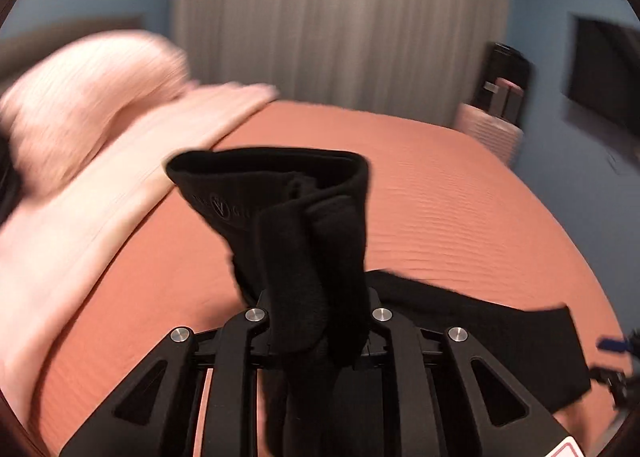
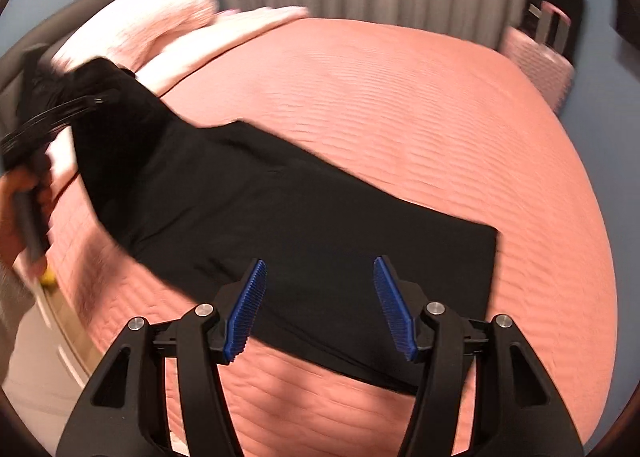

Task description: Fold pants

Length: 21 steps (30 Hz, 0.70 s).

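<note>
Black pants (image 2: 288,225) lie stretched across the salmon bedspread (image 2: 400,105). My left gripper (image 1: 316,321) is shut on the waistband end of the pants (image 1: 280,193), which stands bunched up above its jaws; its pads are hidden by cloth. In the right wrist view that lifted end (image 2: 104,109) is at the far left, with the left gripper (image 2: 48,125) and the hand that holds it. My right gripper (image 2: 320,305) is open, blue pads (image 2: 248,309) apart, over the hem end of the pants, which lies flat.
Pink pillow (image 1: 80,105) and a folded pink blanket (image 1: 120,185) at the bed's head on the left. Grey curtain (image 1: 340,17) behind the bed. A pink suitcase (image 2: 536,57) and a black bag stand at the far right. The bed's edge and floor (image 2: 36,357) lie lower left.
</note>
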Motion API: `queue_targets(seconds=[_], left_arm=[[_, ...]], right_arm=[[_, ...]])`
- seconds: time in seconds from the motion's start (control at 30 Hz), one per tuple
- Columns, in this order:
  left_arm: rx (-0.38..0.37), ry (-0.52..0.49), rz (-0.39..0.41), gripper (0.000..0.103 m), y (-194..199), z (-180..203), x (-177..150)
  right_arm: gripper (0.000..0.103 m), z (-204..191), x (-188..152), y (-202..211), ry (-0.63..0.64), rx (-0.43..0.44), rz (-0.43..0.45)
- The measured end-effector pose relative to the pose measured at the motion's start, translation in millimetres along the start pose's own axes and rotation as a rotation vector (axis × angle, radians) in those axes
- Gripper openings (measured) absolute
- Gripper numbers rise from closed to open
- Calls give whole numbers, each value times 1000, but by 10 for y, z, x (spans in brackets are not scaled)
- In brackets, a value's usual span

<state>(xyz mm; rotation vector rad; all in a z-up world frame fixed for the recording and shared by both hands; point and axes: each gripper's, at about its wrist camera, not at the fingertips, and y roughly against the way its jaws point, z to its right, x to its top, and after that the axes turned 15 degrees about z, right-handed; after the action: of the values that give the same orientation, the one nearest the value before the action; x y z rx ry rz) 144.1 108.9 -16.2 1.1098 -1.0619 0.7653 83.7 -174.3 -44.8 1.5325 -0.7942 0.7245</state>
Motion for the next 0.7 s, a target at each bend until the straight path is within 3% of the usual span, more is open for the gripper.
queue_targets(seconds=[0.07,0.13,0.2,0.27,0.33,0.37,0.43,0.47,0.6,0.7], left_arm=[[-114,-95,4,15,45,656,87],[-239,-126,-54,15,-31,1283,-7],[-321,-122,-152,17,-137,1779,-269],[-374,-120,-314,19,-345,2280,-725],[-373,-120,-447,19,-502,2580,-1173],[-345,-153,-426,19,-437,2720,-1306],[-321,-225,-335,20,-224,2875,-1278],[-321,-236,-340,20,-167,2927,-1225],[-355,-111,-377,19,-158,2993,-1025],[-333,-155,-415,19,-305,3196,-1116]], right_arm=[[55,307,-30,108,-43,-63,10],[55,575,-82,202,-72,-110,14],[55,849,-166,292,-96,-158,14],[55,1101,-289,337,-116,-195,-2],[55,1285,-401,340,-148,-207,-25],[55,1391,-476,335,-175,-204,-43],[55,1512,-568,338,-208,-198,-59],[55,1564,-615,337,-220,-190,-61],[55,1701,-678,278,-262,-174,-55],[55,1765,-635,308,-309,-164,-19]])
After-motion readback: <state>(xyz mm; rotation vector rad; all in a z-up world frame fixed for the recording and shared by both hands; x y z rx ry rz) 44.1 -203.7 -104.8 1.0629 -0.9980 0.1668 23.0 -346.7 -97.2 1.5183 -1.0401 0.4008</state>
